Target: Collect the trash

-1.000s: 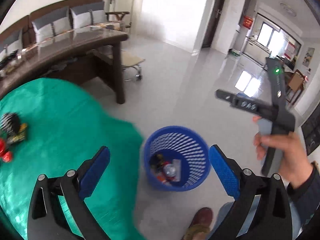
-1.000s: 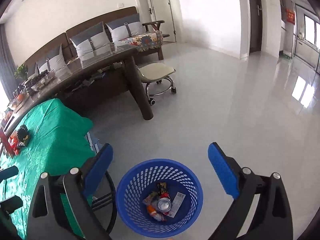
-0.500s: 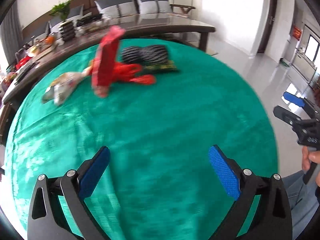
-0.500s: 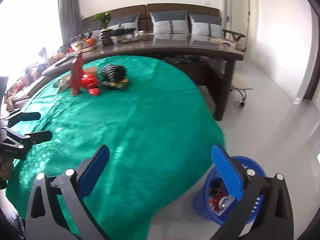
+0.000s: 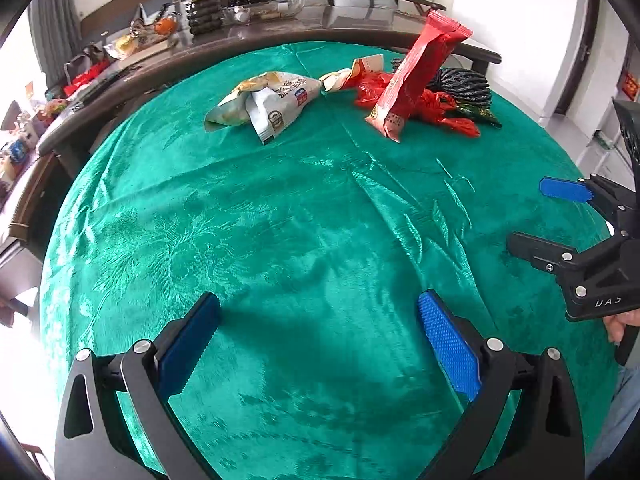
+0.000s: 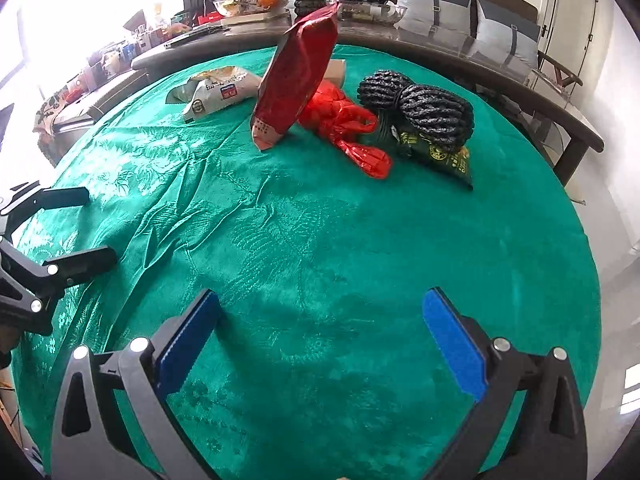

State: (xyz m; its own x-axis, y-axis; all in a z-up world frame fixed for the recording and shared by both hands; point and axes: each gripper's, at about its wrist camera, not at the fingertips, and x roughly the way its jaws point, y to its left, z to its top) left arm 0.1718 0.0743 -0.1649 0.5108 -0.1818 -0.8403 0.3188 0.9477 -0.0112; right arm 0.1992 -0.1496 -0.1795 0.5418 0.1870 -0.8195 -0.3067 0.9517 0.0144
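Between your right gripper's (image 6: 320,344) blue pads there is only green cloth: its jaws have just been opening and now stand at their widest, holding nothing. Your left gripper (image 5: 320,344) is spread just as wide and just as empty. A second ago both cameras looked down into the blue basket on the floor; now both look across the round table (image 5: 280,220), so you have swung back from a drop and the next pickup is yours to choose. The trash lies in a cluster at the far side of the cloth, well apart from either set of pads: a pale snack bag (image 5: 268,106) to the left, a tall red wrapper (image 6: 296,76) propped up at a tilt, a crumpled red plastic bag (image 6: 344,124) beside it, and a green packet (image 6: 436,152) under a coil of black rope (image 6: 420,108). The rope pins that packet, so it will likely resist a clean pull. Nothing blocks the open cloth between you and the pile. The basket is out of view now.
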